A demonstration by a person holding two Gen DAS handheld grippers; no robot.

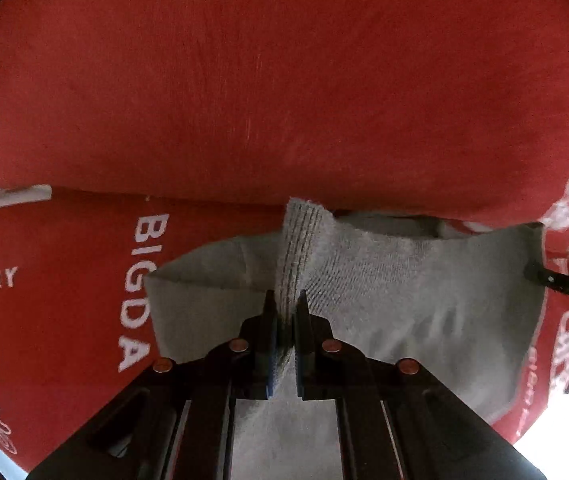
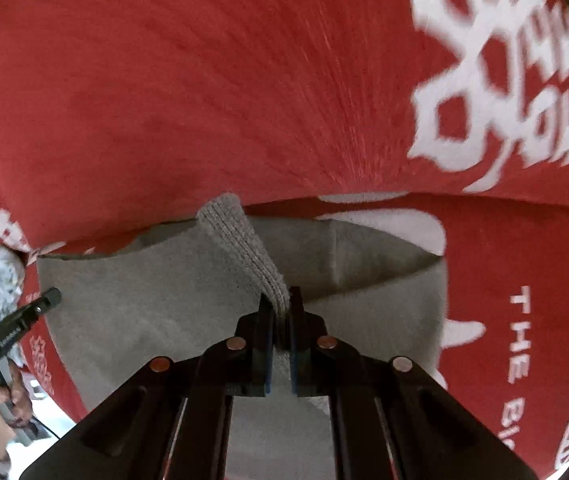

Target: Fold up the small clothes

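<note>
A small grey garment (image 1: pixel 404 300) with ribbed cuffs lies over a red cloth. My left gripper (image 1: pixel 285 312) is shut on one ribbed grey edge (image 1: pixel 298 248), which runs up between the jaws. My right gripper (image 2: pixel 281 312) is shut on another ribbed grey edge (image 2: pixel 244 248) of the same garment (image 2: pixel 144 308). The right gripper's tip shows at the right edge of the left wrist view (image 1: pixel 564 284). The left gripper's tip shows at the left of the right wrist view (image 2: pixel 40 304). The garment hangs slack between both grippers.
A red cloth (image 1: pixel 284 80) with white printed letters, such as "BIGDAY", covers the surface and fills both views (image 2: pixel 244 80). A person's hand (image 2: pixel 0 400) holds the left gripper at the lower left of the right wrist view.
</note>
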